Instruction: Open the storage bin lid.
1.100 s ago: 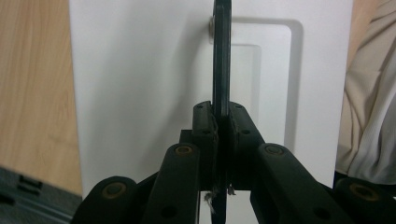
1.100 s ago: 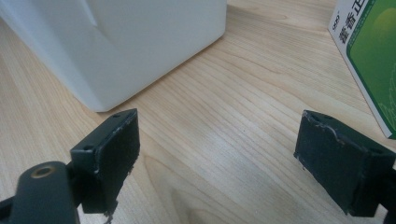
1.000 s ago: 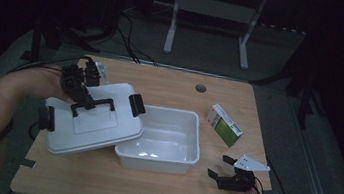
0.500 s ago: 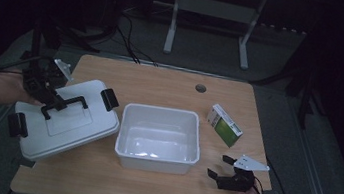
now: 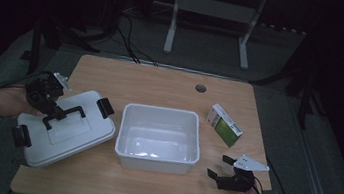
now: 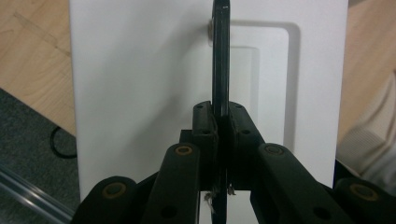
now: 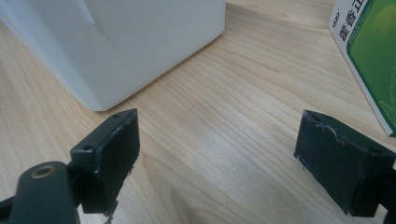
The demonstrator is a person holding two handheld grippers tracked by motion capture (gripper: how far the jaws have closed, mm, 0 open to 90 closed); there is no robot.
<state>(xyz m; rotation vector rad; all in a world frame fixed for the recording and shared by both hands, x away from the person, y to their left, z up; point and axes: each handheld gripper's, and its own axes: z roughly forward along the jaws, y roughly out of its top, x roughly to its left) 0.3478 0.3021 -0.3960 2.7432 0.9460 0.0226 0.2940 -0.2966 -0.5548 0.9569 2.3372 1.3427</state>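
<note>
Where the high view looks down on the wooden table [image 5: 161, 88], the left gripper [image 5: 50, 103] pinches the black handle [image 5: 64, 115] of a white plastic lid [image 5: 67, 131]. The lid lies tilted at the table's left edge, just beside the white open tub [image 5: 159, 138], with a black latch [image 5: 105, 107] at each end. The right gripper [image 5: 225, 174] rests at the near right corner, jaws spread with nothing between them. A green-and-white carton [image 5: 225, 125] lies beyond it, right of the tub. A small round grommet [image 5: 201, 88] is set in the far tabletop.

Left gripper view: the jaws are pressed on the thin black handle [image 6: 220, 60], seen edge-on. Behind it the lid [image 6: 140, 70] is smooth, matte white, with a rounded rectangular recess. Pale wood grain and grey floor show at the left.

Right gripper view: the black pads [image 7: 114, 149] are scuffed at the edges and stand wide apart over bare, fine-grained wood. The tub's rounded corner [image 7: 140, 42] sits ahead at left. The carton [image 7: 369, 51] at right carries Chinese characters on its white edge, too cropped to read.
</note>
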